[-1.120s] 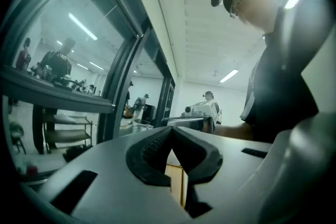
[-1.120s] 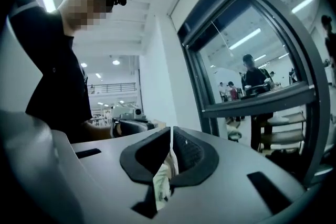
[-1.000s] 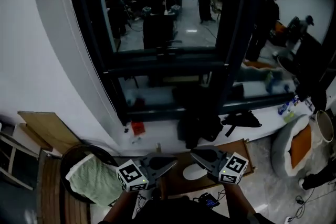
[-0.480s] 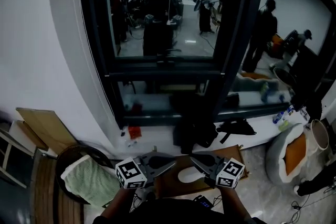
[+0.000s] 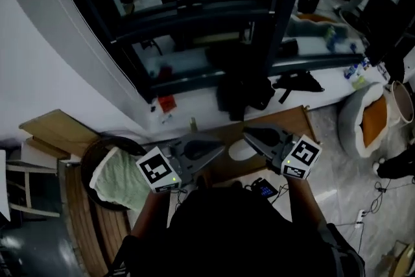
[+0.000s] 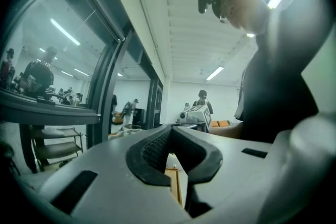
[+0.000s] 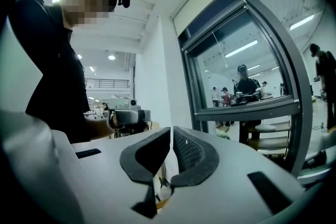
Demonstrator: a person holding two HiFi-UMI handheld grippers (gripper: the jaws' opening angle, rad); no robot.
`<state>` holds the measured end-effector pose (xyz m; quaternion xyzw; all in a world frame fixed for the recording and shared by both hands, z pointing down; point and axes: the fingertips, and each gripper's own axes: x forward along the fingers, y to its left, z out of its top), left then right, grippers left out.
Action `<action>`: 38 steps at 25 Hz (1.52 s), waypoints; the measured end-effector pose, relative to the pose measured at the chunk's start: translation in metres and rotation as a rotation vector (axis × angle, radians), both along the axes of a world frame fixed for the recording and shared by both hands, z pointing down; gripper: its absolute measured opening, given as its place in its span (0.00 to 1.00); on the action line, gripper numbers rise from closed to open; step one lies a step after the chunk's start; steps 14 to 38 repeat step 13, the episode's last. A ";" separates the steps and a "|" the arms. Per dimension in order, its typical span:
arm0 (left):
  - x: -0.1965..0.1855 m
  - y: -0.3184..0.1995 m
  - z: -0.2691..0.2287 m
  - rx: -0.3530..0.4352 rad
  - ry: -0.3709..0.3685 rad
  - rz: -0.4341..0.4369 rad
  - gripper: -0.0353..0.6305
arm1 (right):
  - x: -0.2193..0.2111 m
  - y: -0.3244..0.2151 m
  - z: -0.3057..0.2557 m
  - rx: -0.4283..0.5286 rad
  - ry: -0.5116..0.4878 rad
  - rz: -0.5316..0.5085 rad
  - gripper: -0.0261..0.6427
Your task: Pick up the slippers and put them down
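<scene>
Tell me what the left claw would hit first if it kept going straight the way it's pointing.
Probably the right claw: the left gripper view shows it almost straight ahead of the left claw, nothing between them, though depth is unclear.

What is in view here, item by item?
window frame: one, dark, across the top.
sill: one, white, below the window.
black bundle: one, black, on the sill.
red item: one, red, on the sill, left.
basket: one, dark, lower left.
towel: one, pale green, in the basket.
brown board: one, brown, below the sill.
oval thing: one, white, on the board, perhaps a slipper.
cushioned bed: one, grey and orange, right.
left hand-held gripper: one, grey, lower centre, shut, empty.
right hand-held gripper: one, grey, lower centre, shut, empty.
</scene>
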<state>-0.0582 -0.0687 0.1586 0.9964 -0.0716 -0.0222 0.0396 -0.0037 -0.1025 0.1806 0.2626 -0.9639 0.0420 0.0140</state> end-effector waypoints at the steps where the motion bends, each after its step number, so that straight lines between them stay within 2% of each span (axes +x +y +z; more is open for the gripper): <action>1: 0.001 0.001 -0.002 -0.010 -0.004 -0.001 0.07 | 0.001 0.000 -0.003 0.004 0.001 0.000 0.09; 3: 0.002 0.002 0.002 -0.020 -0.016 -0.003 0.07 | 0.004 0.000 -0.001 0.005 0.000 0.004 0.09; 7: 0.004 0.003 0.009 -0.018 0.009 0.006 0.07 | 0.011 0.001 0.013 -0.019 -0.007 0.022 0.09; 13: 0.016 -0.006 0.033 -0.065 -0.043 -0.024 0.07 | 0.029 -0.022 0.014 -0.012 0.007 0.040 0.09; 38: 0.016 -0.006 0.033 -0.065 -0.043 -0.024 0.07 | 0.029 -0.022 0.014 -0.012 0.007 0.040 0.09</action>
